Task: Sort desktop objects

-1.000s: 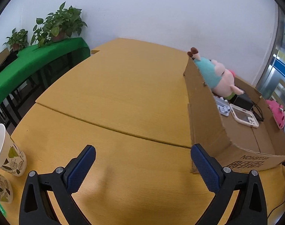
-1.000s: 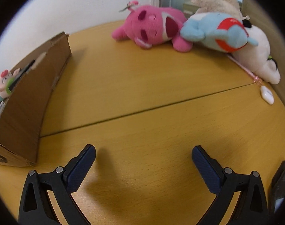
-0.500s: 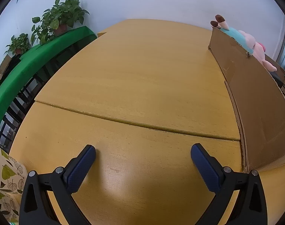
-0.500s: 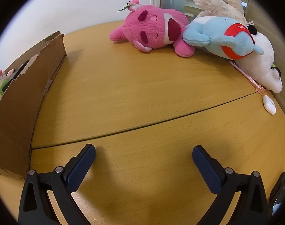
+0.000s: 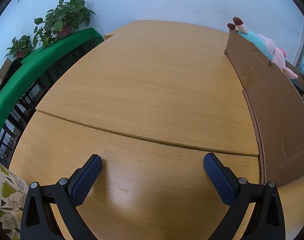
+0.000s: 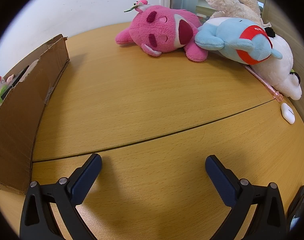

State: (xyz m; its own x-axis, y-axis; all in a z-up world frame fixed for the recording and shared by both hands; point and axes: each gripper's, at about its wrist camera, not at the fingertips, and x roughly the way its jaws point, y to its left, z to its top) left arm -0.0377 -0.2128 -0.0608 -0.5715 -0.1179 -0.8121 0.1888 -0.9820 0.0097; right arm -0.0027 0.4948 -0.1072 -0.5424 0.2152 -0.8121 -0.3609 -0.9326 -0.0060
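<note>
A brown cardboard box (image 5: 275,118) stands on the wooden table (image 5: 152,84) to the right of my left gripper (image 5: 152,164), which is open and empty low over the table. A pig plush (image 5: 271,48) pokes over the box wall. In the right wrist view the same box (image 6: 22,104) is at the left. My right gripper (image 6: 153,164) is open and empty. Far ahead of it lie a pink plush (image 6: 164,34), a blue plush (image 6: 237,40), a white plush (image 6: 279,72) and a beige plush (image 6: 231,4).
A pink pen (image 6: 263,82) and a small white case (image 6: 287,113) lie at the right, a dark object (image 6: 297,206) at the lower right edge. Leaf-print paper cups (image 5: 6,204) stand at my left gripper's left. Potted plants (image 5: 62,24) sit on a green-covered table (image 5: 32,70) beyond.
My left gripper has swung left and lower, so the box interior left view and only its outer wall shows. My right gripper has moved forward toward the plush toys.
</note>
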